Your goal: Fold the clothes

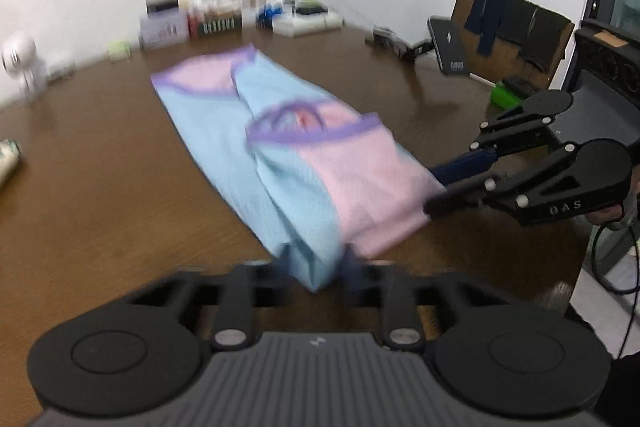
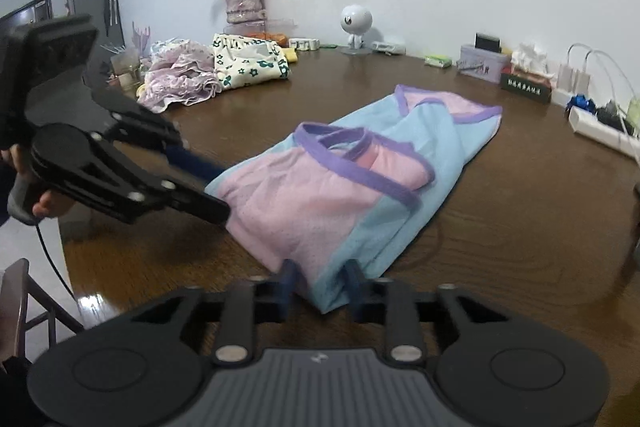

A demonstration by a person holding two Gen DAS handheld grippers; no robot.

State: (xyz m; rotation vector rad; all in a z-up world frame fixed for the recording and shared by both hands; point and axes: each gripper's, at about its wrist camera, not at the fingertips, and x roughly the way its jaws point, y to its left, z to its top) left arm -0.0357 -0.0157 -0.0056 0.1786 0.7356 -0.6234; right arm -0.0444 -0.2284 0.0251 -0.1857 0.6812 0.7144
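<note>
Hand-held gripper work at mid-fold: your left hand-held gripper (image 1: 314, 263) has its fingers closed part-way around the blue corner of the garment (image 1: 280, 155), and your right hand-held gripper (image 2: 320, 277) brackets the neighbouring corner the same way, the cloth bunched between the blue fingertips; whether either pinch is firm enough to lift, you cannot tell from these views. The pink-and-blue garment lies near the middle of the brown surface (image 1: 100, 195), one purple-trimmed end already doubled over onto its own body. You appear to be carrying the near edge for the next fold. That move calls for both hands to rise together and travel toward the garment's far purple-trimmed edge, keeping the edge taut so the layers land square. Beyond the garment, unfolded clothes (image 2: 216, 67) wait by the wall.
</note>
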